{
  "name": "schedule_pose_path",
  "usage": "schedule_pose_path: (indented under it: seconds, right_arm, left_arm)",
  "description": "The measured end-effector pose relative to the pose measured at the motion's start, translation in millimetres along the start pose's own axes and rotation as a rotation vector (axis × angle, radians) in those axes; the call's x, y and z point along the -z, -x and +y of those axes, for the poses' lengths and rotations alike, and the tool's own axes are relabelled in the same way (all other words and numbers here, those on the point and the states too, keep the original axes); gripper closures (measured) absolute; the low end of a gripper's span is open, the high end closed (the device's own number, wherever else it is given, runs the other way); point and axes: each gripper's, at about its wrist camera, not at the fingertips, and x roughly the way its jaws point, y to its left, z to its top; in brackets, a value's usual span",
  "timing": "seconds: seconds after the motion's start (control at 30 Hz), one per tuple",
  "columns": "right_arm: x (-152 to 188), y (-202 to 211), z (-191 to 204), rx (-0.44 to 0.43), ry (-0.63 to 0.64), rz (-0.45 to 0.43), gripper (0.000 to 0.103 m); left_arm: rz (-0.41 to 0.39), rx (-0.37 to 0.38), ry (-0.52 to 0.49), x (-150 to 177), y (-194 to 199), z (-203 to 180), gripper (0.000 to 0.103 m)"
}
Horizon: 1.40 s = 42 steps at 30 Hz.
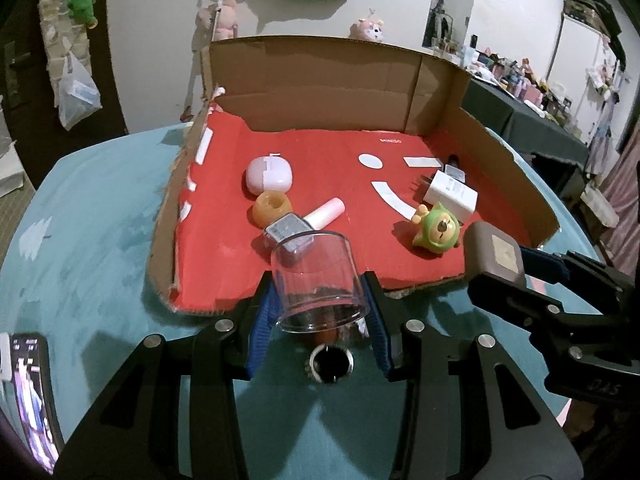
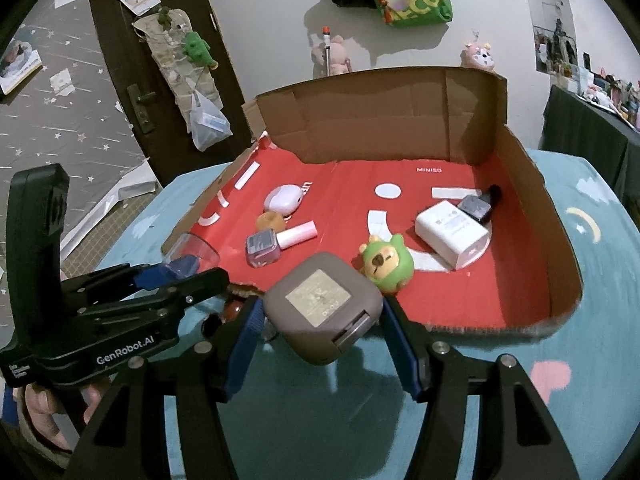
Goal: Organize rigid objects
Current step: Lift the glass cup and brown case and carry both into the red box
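My left gripper (image 1: 318,292) is shut on a clear plastic cup (image 1: 316,276), held at the near edge of the red-lined cardboard box (image 1: 360,152). My right gripper (image 2: 322,312) is shut on a taupe rounded square case (image 2: 322,312), also at the box's near edge; the case shows in the left wrist view (image 1: 494,254). Inside the box lie a pink earbud case (image 1: 269,175), an orange ring (image 1: 272,207), a nail polish bottle with pink cap (image 1: 308,222), a green bear figurine (image 1: 436,232), a white charger (image 1: 450,194) and a dark bottle (image 2: 478,204).
The box rests on a teal tabletop (image 1: 92,240). A small round metal-rimmed object (image 1: 331,362) and a reddish item lie on the table under my left gripper. A phone (image 1: 34,396) lies at the table's left edge. A cluttered dark table (image 1: 540,112) stands at the right.
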Motion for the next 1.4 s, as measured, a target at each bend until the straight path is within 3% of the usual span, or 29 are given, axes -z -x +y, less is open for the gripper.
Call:
schedule_pose_path:
  seconds: [0.37, 0.57, 0.7, 0.8, 0.97, 1.03, 1.13, 1.27, 1.4]
  right_arm:
    - [-24.9, -35.5, -19.7, -0.061, -0.047, 0.13, 0.04]
    - [-28.1, -56.9, -29.1, -0.097, -0.085, 0.215, 0.04]
    - [-32.0, -56.6, -27.4, -0.11, -0.076, 0.219, 0.04]
    - [-32.0, -60.9, -29.7, -0.175, -0.112, 0.27, 0.04]
    - [-27.9, -74.2, -36.8, -0.145, -0.128, 0.309, 0.04]
    - [-29.0, -74.6, -34.5, -0.081, -0.095, 0.289, 0.04]
    - [-29.7, -74.2, -34.5, -0.022, -0.064, 0.269, 0.04]
    - [-28.7, -74.9, -31.6, 0.026, -0.022, 0.253, 0.04]
    - [-24.2, -77.5, -29.1, -0.006, -0.009, 0.288, 0.04]
  left_arm:
    - [0.133, 0.106, -0.02, -19.8, -39.1, 3.3, 0.063]
    - [0.198, 0.124, -0.025, -22.5, -60.2, 7.5, 0.063]
    - [0.234, 0.149, -0.014, -21.8, -71.7, 8.9, 0.063]
    - [0.237, 0.149, -0.023, -22.9, -73.2, 9.0, 0.063]
    - [0.239, 0.144, -0.027, -26.2, -78.2, 9.1, 0.063]
    - [0.238, 0.144, -0.021, -27.9, -79.7, 10.9, 0.063]
    - [0.22, 0.083, -0.04, -30.6, -82.5, 9.9, 0.063]
    - [0.204, 0.057, -0.052, -35.2, -87.7, 8.0, 0.063]
    - [0.19, 0.032, -0.055, -40.4, -93.0, 6.1, 0.063]
